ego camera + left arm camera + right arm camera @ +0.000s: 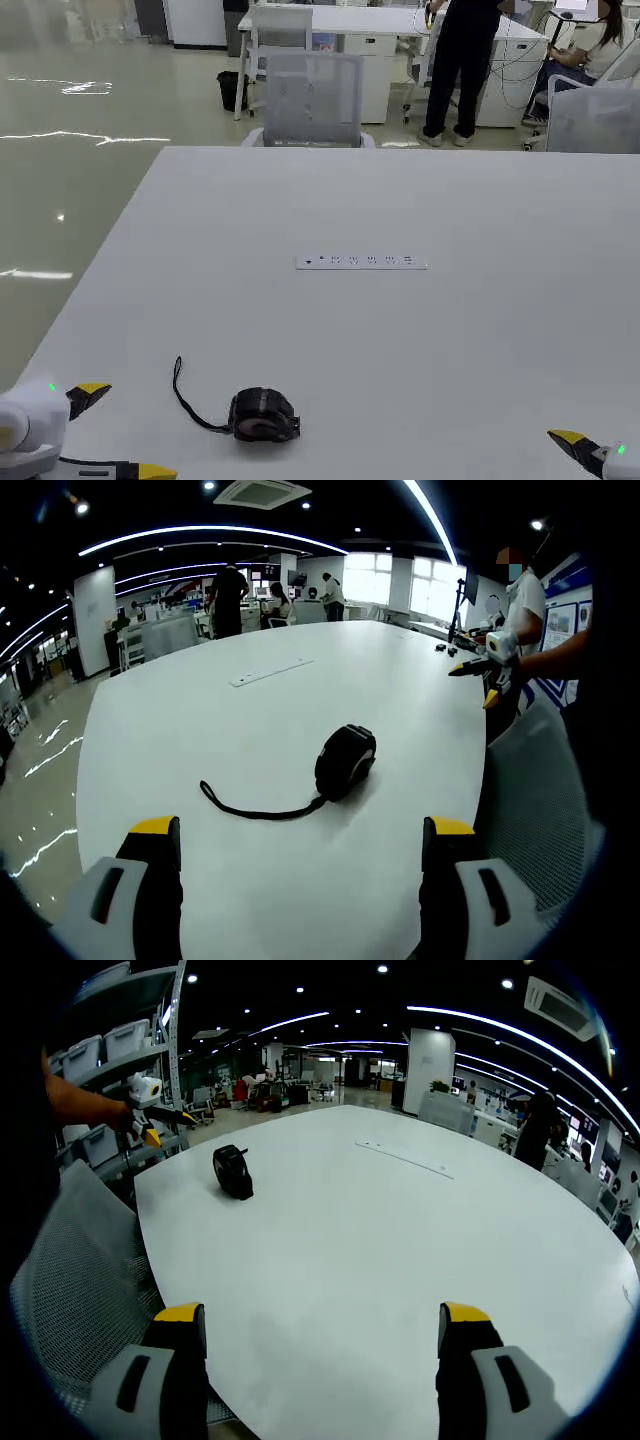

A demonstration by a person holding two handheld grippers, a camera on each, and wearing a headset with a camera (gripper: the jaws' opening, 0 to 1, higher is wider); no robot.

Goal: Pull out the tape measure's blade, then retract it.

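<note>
A black tape measure (264,416) lies on the white table (400,200) near its front edge, its black wrist strap (186,396) trailing to the left. Its blade is inside the case. My left gripper (112,430) is open at the table's front left corner, a short way left of the tape. The left gripper view has the tape measure (345,761) ahead between the open yellow-tipped fingers (152,832). My right gripper (578,445) sits far right at the front edge, open and empty. From there the tape measure (232,1172) appears far off to the left.
A flush power strip (361,262) is set into the table's middle. A mesh chair (310,98) stands at the far edge. People are at desks beyond, at the back right. A grey mesh chair back (70,1260) is close on the right gripper's left.
</note>
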